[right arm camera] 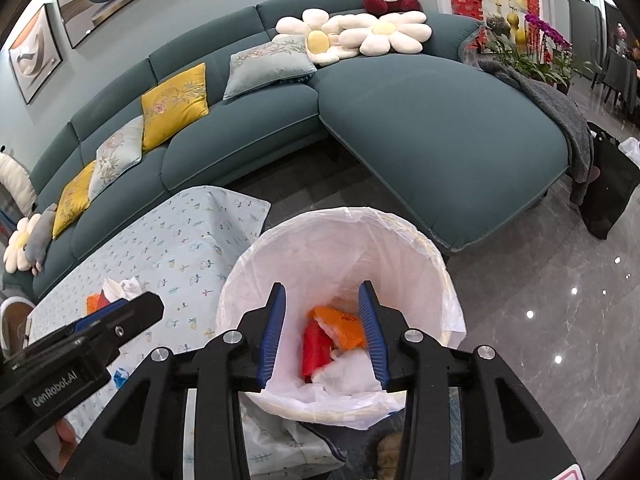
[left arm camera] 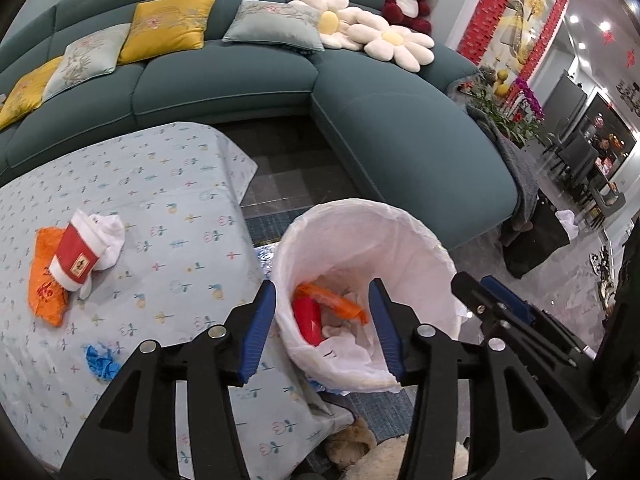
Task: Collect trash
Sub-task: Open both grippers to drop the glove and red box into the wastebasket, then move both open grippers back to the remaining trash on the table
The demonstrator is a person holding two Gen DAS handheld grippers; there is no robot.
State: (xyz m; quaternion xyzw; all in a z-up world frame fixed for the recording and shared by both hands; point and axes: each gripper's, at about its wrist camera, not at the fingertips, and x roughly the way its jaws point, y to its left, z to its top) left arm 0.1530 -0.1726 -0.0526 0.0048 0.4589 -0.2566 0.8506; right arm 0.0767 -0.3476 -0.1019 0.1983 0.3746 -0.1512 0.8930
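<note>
**Both grippers over the bin, more litter waiting on the table**

Teal sectional sofa [left arm camera: 248, 80] fills the background, with a low table under a pale flowered tablecloth [left arm camera: 168, 184] in front of it and a trash bin lined with a white bag [left arm camera: 400, 232] standing just beside the table's corner.

The left gripper [left arm camera: 322, 328] hangs above the bin mouth with its blue pads spread wide and nothing between them. The right gripper [right arm camera: 322, 328] is likewise poised over the bin, jaws wide apart and empty. Inside the liner lie a red piece [right arm camera: 316, 350], an orange wrapper [right arm camera: 340, 324] and crumpled white paper [right arm camera: 348, 372].

What remains to collect sits on the cloth to the left: a red-and-white paper cup [left arm camera: 76, 256] lying on its side on an orange bag [left arm camera: 44, 292], with a white tissue [left arm camera: 110, 236] touching the cup, and a blue scrap [left arm camera: 102, 362] apart from them, near the table's front edge.

The step in hand appears to be the return trip for another piece. The cup looks like the easiest grasp: rigid enough to pinch across its body, though a hard squeeze would probably crush it. The orange bag beneath may drag along if the pads catch it. The blue scrap lies flat, so the fingertips would likely need to come down steeply and avoid bunching the cloth.
</note>
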